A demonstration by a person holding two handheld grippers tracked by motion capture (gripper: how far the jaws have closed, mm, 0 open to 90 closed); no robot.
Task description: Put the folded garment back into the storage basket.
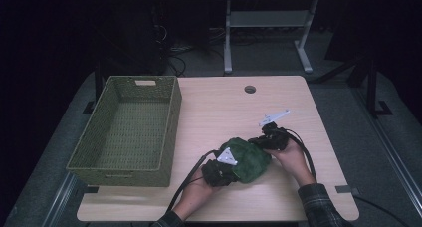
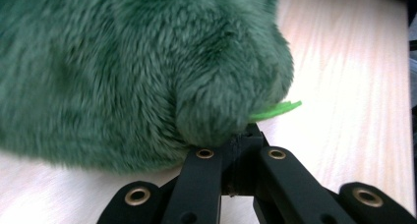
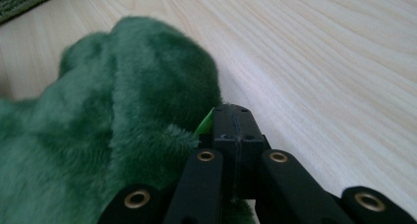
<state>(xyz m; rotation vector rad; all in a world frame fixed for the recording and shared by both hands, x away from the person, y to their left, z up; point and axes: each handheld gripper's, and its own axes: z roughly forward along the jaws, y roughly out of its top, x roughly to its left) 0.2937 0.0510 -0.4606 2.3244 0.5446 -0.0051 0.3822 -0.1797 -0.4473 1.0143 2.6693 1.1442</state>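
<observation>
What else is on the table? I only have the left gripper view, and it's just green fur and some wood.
Observer: A woven green basket stands on the left part of the table, apart from the plush toy.
Operator: Anything inside it?
Observer: No, the high view shows its floor bare.
Operator: Where's the other claw?
Observer: The right claw is shut at the toy's right edge, beside a light green flap. I cannot tell whether it pinches any fur.
</observation>
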